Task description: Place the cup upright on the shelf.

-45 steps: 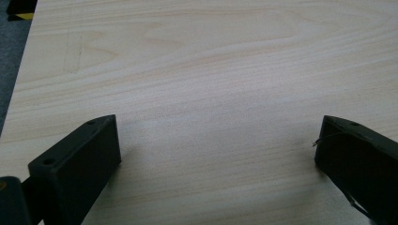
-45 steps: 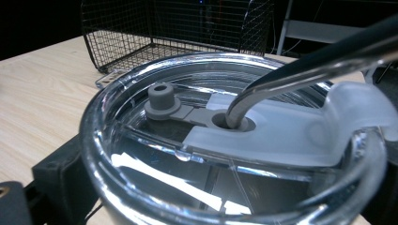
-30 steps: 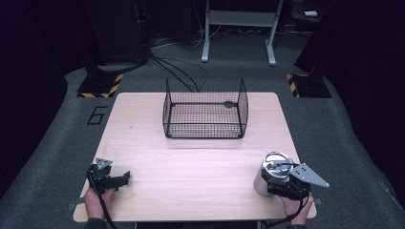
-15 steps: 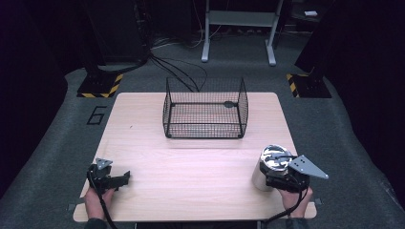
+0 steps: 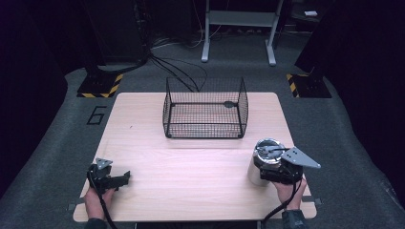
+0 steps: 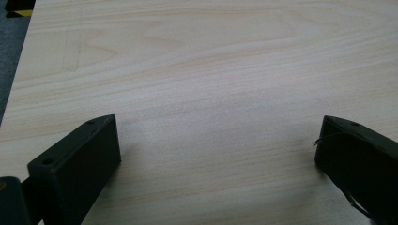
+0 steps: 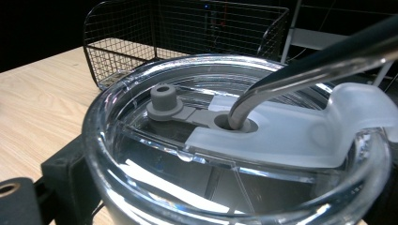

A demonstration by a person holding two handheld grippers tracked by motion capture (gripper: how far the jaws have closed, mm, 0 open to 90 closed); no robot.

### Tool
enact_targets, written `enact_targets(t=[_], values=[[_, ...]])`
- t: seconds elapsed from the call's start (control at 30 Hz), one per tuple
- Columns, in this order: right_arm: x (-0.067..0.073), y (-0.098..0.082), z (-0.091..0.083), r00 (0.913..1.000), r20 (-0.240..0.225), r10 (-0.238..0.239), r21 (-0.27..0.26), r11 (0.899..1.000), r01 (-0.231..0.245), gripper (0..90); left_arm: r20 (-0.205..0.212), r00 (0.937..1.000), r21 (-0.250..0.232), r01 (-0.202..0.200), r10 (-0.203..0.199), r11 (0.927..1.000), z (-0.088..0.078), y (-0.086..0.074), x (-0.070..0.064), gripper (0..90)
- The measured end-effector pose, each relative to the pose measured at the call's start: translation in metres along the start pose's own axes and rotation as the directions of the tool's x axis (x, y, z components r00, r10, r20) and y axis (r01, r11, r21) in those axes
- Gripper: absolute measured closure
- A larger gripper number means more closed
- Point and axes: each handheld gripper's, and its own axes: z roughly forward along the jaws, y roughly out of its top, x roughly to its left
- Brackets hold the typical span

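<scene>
The tumbler stands upright near the counter corner at about 4 o'clock from the counter's middle. It is a metal cup with a clear lid, a grey plug and a bent metal straw passing through the lid.

The right tongs are set around the tumbler just below its lid. In the right gripper view one black jaw lies against the cup wall at lower left; the other jaw is hidden behind the rim. The tongs appear closed on the cup, and it cannot be told whether the base has left the counter.

The wire basket stands at 11 o'clock from the tumbler, well apart, open at the top.

The left tongs rest low over bare counter at about 8 o'clock from the counter's middle, jaws spread wide, holding nothing.

Procedure for the step in hand, as judged:
1. Keep the grip firm; a smooth metal wall may slip.
2. Hold the tumbler upright during the lift so the straw does not swing.
3. Raise it above the basket's rim before moving toward 11 o'clock.
4. Lower it straight down, clear of the wire walls.
</scene>
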Motion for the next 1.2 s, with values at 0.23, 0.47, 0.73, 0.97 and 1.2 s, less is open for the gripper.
enact_targets(t=[0.23, 0.47, 0.73, 0.97, 1.2], values=[[0.004, 0.008, 0.011, 0.9995, -0.029, -0.014, 0.017, 1.000, 0.015, 3.8, 0.000, 1.0000, 0.000, 0.000, 0.000, 1.0000, 0.000, 0.000, 0.000, 0.3], [0.006, 0.015, 0.019, 0.9989, -0.043, -0.018, 0.016, 1.000, 0.019, 3.8, 0.000, 1.0000, 0.000, 0.000, 0.000, 1.0000, 0.000, 0.000, 0.000, 0.3], [0.009, 0.024, 0.030, 0.9973, -0.066, -0.032, 0.009, 0.999, 0.032, 3.9, -0.001, 1.0000, 0.000, 0.000, 0.000, 1.0000, 0.000, 0.000, 0.000, 0.2], [0.015, 0.035, 0.042, 0.9951, -0.090, -0.041, -0.001, 0.999, 0.041, 3.9, -0.002, 1.0000, 0.000, 0.001, -0.001, 1.0000, 0.000, 0.000, 0.000, 0.2], [0.018, 0.046, 0.051, 0.9932, -0.110, -0.038, -0.011, 0.999, 0.037, 3.9, -0.002, 1.0000, 0.001, 0.002, -0.002, 1.0000, 0.000, 0.000, 0.000, 0.2]])
